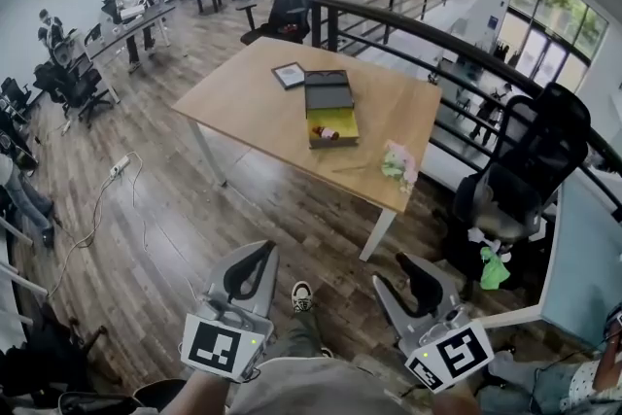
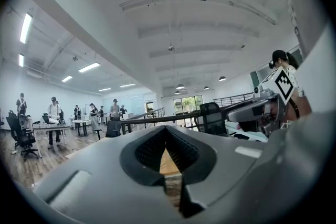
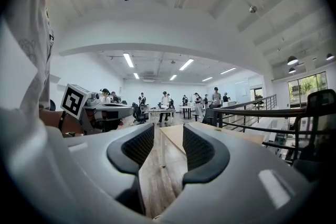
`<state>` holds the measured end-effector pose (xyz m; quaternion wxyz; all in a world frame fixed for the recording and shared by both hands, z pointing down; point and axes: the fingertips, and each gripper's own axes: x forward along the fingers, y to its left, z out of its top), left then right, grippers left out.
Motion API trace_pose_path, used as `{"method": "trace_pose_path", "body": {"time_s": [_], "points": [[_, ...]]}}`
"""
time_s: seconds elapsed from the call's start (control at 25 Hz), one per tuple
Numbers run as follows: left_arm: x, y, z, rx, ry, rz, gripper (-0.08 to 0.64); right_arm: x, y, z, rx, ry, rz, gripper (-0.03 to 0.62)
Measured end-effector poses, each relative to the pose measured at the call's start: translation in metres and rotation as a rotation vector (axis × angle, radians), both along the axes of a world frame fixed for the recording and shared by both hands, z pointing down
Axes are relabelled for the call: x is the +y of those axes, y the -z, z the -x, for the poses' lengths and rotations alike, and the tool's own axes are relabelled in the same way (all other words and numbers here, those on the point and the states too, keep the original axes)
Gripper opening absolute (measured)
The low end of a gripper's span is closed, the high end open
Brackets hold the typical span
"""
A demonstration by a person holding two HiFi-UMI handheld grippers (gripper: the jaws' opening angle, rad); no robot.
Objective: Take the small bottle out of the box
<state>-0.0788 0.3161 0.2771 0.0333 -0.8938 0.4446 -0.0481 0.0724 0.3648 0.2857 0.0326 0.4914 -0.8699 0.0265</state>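
On the wooden table [image 1: 262, 117], well ahead of me in the head view, stands an open box [image 1: 330, 109] with a dark lid and a yellow inside. A small object with red on it [image 1: 326, 132] lies in the yellow part; it is too small to tell whether it is the bottle. Both grippers hang low near my body, far short of the table. My left gripper [image 1: 251, 269] [image 2: 166, 131] has its tips together and holds nothing. My right gripper [image 1: 406, 269] [image 3: 168, 131] is open, with only floor and table showing through the gap.
A framed picture [image 1: 289, 75] and a bunch of pale flowers [image 1: 398, 163] also lie on the table. A black office chair [image 1: 525, 170] and a railing [image 1: 437, 34] stand to the right. A cable [image 1: 117, 168] runs over the floor at left. People work at far desks.
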Motion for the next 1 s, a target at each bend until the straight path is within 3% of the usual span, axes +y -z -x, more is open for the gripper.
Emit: {"method": "trace_pose_path", "body": {"time_s": [0.56, 1.0], "points": [[-0.157, -0.010, -0.011, -0.011, -0.028, 0.058, 0.002, -0.155, -0.018, -0.008, 0.031, -0.018, 0.094, 0.153], [-0.308, -0.024, 0.003, -0.057, -0.071, 0.108, 0.002, -0.315, -0.029, 0.021, 0.061, -0.011, 0.140, 0.153]]}}
